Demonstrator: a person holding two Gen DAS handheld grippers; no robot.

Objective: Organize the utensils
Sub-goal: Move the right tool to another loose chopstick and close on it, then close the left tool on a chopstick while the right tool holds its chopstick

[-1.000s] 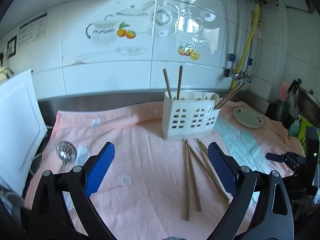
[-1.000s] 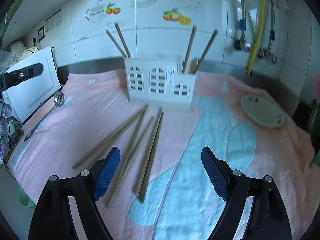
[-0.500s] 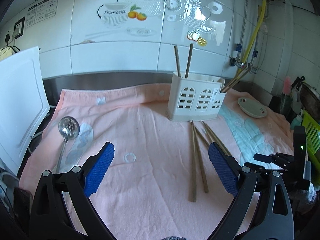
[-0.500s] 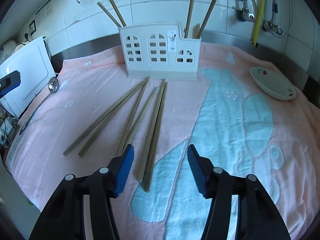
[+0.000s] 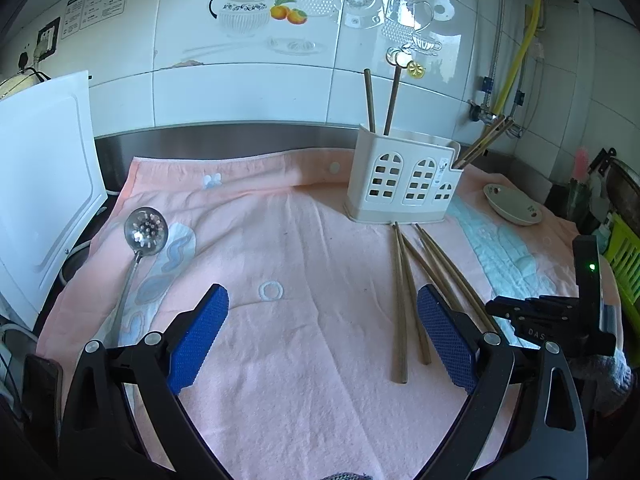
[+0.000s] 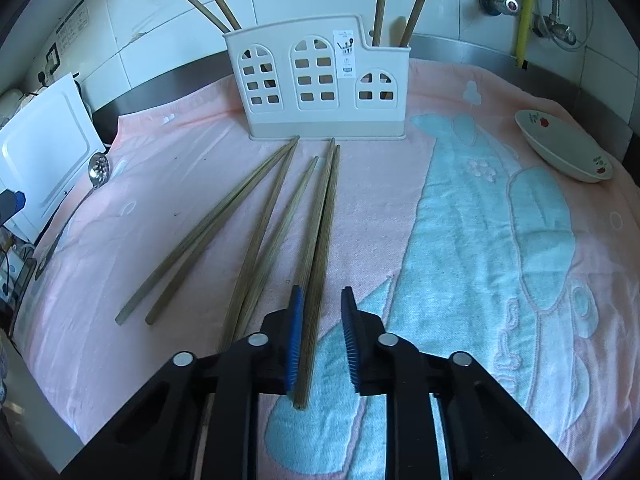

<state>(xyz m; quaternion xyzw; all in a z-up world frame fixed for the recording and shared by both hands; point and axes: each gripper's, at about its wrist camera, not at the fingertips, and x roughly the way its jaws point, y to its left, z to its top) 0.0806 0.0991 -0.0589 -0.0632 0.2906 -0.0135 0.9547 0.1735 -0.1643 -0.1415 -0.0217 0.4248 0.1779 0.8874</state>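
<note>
Left gripper (image 5: 320, 336) spread wide, holding nothing, above bare pink towel (image 5: 288, 240); slotted spoon (image 5: 144, 232) near towel's left edge. Loose chopsticks (image 6: 280, 216) fanned before white holder (image 6: 320, 80). Right gripper (image 6: 322, 340) nearly closed around rightmost pair (image 6: 320, 240), not clamped. Small dish (image 6: 568, 148) far right.

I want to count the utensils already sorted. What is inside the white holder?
In the white holder, two chopsticks lean out of the left end and two stand in the lower right section. The walls cover their lower parts, so anything shorter inside cannot be seen.
</note>
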